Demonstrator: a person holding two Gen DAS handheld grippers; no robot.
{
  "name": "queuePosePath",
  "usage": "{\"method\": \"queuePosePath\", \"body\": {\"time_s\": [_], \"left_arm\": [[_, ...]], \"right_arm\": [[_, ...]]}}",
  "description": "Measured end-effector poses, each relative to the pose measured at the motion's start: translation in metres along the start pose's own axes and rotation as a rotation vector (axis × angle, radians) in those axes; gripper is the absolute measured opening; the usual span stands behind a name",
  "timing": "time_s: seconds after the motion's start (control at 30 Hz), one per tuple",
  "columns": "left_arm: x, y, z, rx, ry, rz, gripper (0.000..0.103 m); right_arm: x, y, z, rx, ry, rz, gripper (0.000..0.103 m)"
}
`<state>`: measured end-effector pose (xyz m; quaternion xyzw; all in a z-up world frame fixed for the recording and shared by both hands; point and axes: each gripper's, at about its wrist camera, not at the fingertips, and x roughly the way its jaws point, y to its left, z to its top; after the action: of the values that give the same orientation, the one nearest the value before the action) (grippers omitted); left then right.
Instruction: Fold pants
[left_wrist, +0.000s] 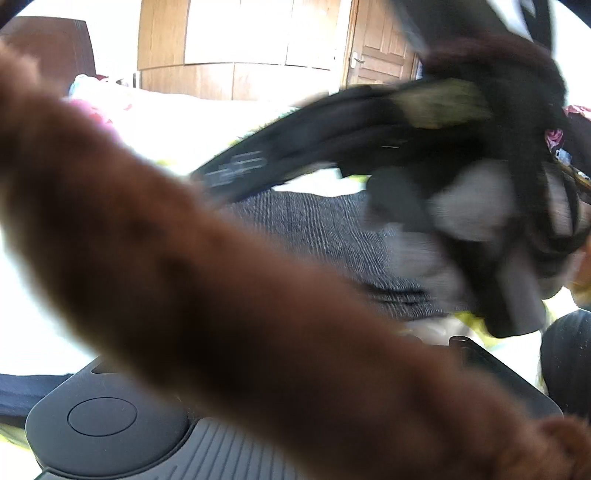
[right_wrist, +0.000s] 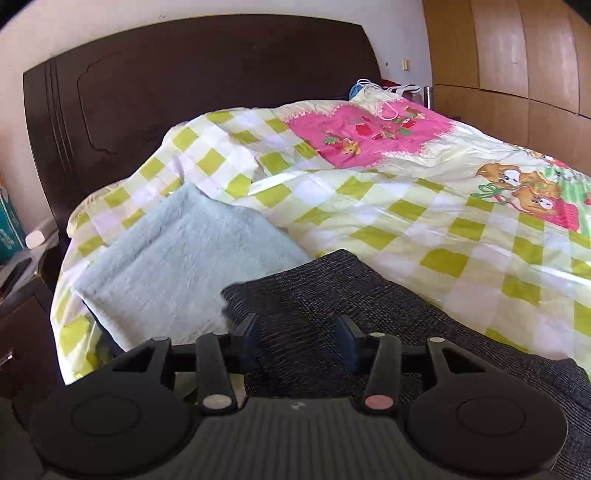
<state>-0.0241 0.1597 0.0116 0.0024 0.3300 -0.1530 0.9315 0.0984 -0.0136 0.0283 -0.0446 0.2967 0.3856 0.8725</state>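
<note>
Bed (right_wrist: 424, 221); brown sleeve (left_wrist: 184, 258) hides left gripper fingers; pants (right_wrist: 332, 295).

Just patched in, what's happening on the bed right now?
A person with a gripper in each hand is working on dark knit pants spread on the checked bedspread. The right gripper is open, fingers over the fabric, gripping nothing. The left wrist view is mostly blocked by a brown fuzzy sleeve, so the left gripper's fingers are hidden. A folded light blue towel lies beside the pants.
</note>
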Motion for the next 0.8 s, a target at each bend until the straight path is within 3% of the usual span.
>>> {"method": "queuePosePath", "body": {"time_s": [0.13, 0.23, 0.43, 0.5, 0.63, 0.7, 0.8], "left_arm": [[0.0, -0.004, 0.012, -0.005, -0.006, 0.032, 0.069], [0.002, -0.011, 0.018, 0.019, -0.008, 0.048, 0.069], [0.036, -0.059, 0.045, 0.128, -0.045, -0.003, 0.069], [0.053, -0.079, 0.055, 0.152, -0.04, -0.037, 0.069], [0.088, -0.11, 0.064, 0.176, -0.006, -0.077, 0.069], [0.104, -0.12, 0.062, 0.206, 0.027, -0.07, 0.069], [0.117, -0.136, 0.057, 0.253, 0.079, -0.076, 0.069]], "right_arm": [[-0.045, -0.028, -0.011, 0.056, -0.048, -0.049, 0.062], [-0.08, -0.062, -0.031, 0.14, -0.063, -0.169, 0.063], [-0.135, -0.14, -0.091, 0.408, -0.019, -0.439, 0.064], [-0.152, -0.158, -0.107, 0.48, -0.022, -0.483, 0.064], [-0.164, -0.188, -0.135, 0.633, -0.004, -0.479, 0.064], [-0.162, -0.203, -0.153, 0.735, 0.017, -0.404, 0.064], [-0.162, -0.212, -0.169, 0.848, -0.03, -0.268, 0.065]]}}
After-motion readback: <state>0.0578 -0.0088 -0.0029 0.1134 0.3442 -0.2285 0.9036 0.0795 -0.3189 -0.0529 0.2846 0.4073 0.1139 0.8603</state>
